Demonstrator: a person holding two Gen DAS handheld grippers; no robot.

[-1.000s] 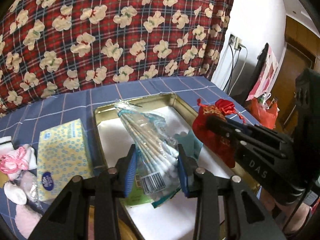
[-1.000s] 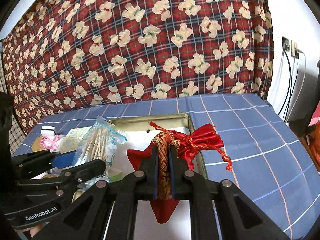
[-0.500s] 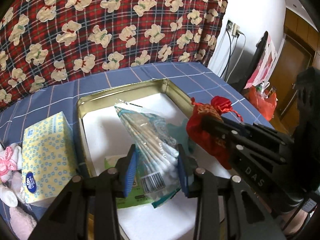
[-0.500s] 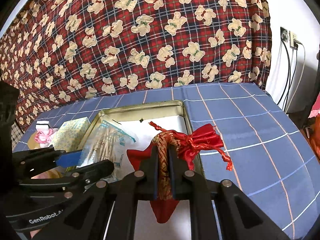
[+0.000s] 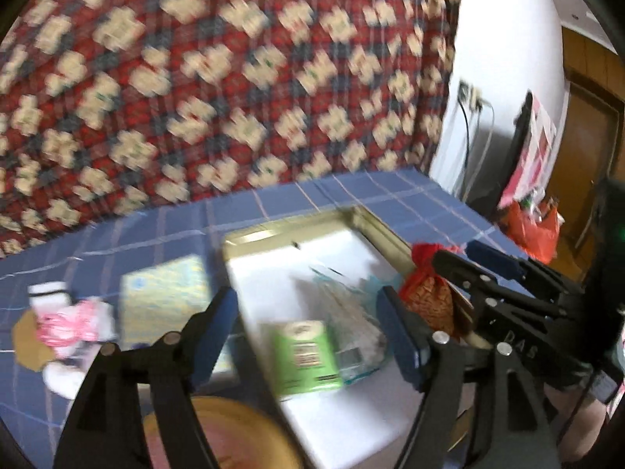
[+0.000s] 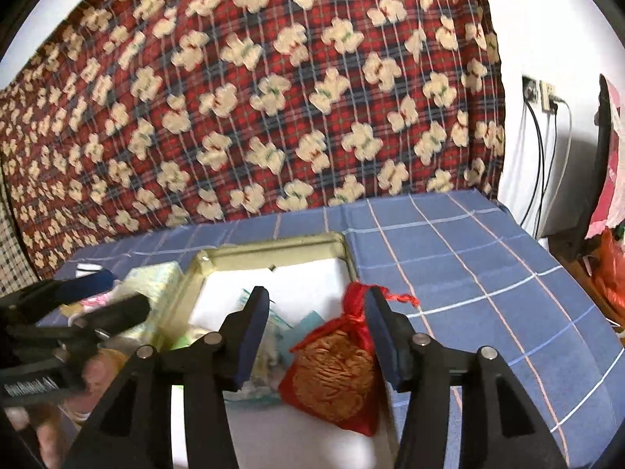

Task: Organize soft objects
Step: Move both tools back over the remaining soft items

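On the far left of the blue checked tablecloth (image 5: 164, 230) lie pink and white soft items (image 5: 68, 320), with a yellow tissue pack (image 5: 164, 297) just to their right, beside the gold tin tray (image 6: 273, 252). The left gripper (image 5: 308, 332) has just been opening its jaws; they stand apart, and the blurred bag of cotton swabs (image 5: 351, 328) lies released between them on the tray's white lining, next to a green packet (image 5: 306, 355). The pads press on nothing. Further right, the right gripper (image 6: 318, 336) has also just been opening. The red drawstring pouch (image 6: 336, 371) with gold embroidery lies in the tray near its right rim, between the spread jaws; its gathered neck sits close against the right pad, but it is not clamped. To the right the cloth is bare, and cables (image 6: 539, 144) hang on the white wall.
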